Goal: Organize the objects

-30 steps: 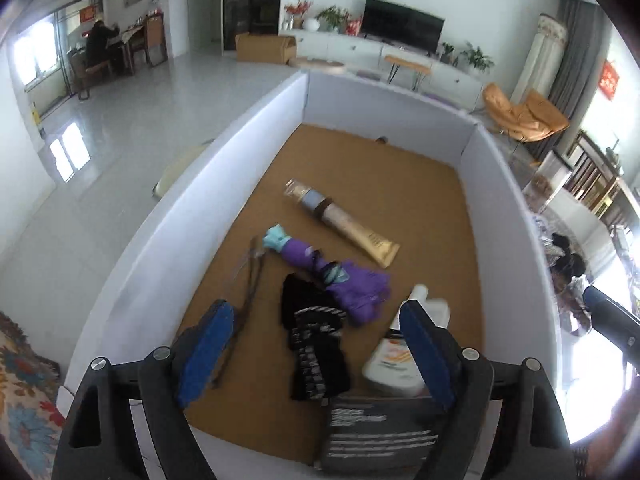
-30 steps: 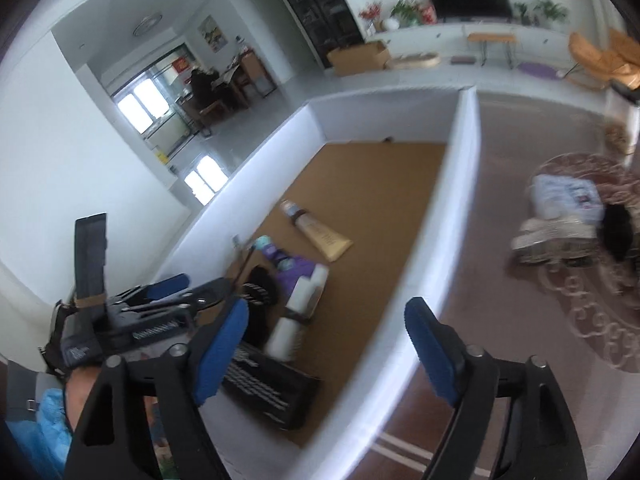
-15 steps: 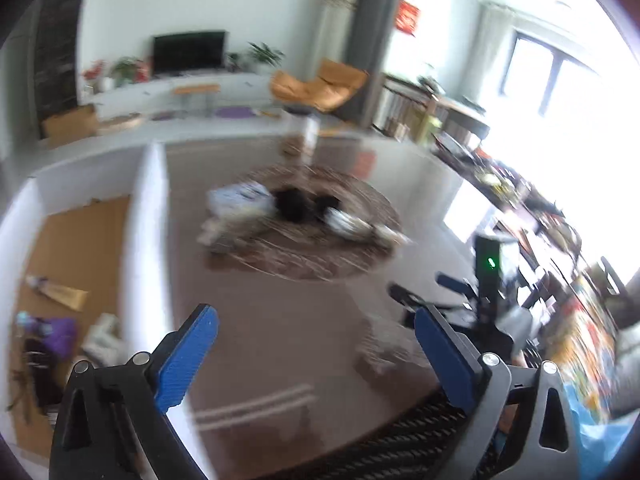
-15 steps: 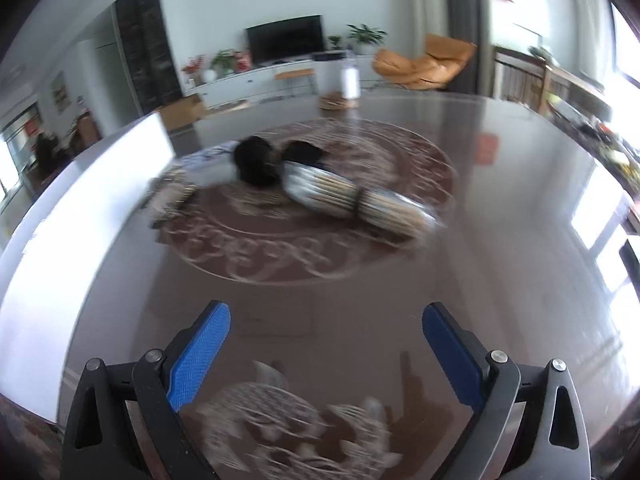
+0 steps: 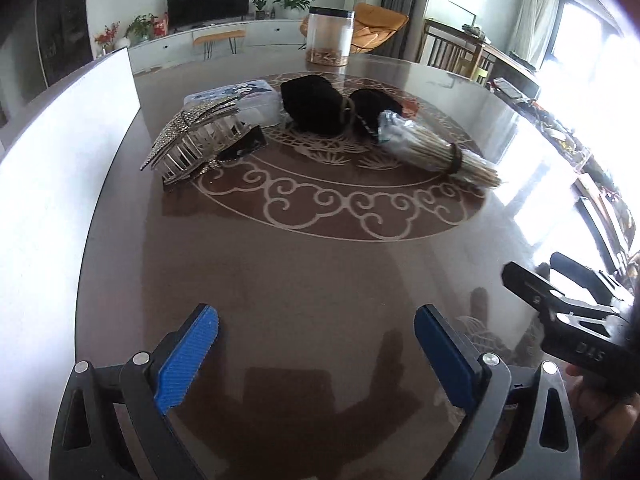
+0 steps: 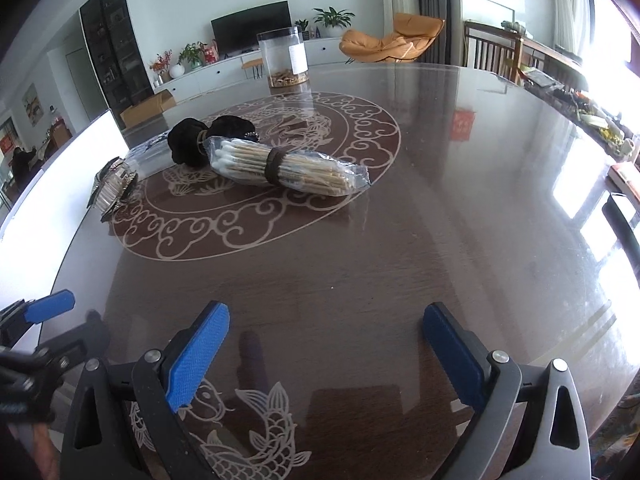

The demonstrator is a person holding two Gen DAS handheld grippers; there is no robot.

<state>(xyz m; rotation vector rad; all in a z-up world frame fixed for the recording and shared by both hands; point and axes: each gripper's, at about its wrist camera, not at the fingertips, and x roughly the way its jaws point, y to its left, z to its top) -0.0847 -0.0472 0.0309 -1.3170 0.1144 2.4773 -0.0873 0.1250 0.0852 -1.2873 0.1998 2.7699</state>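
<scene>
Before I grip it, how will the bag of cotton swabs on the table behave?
The bag of cotton swabs looks light. Its clear wrapping is glossy, so it may slip. The dark band bundles the sticks, so the middle is probably stiff, while the loose plastic ends may crumple. Lying rounded, it might roll if pushed.

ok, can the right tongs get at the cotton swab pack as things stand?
Probably yes. The right tongs are open and empty, and only bare table lies between them and the cotton swab pack. The black scrunchie touches its far end only.
</scene>
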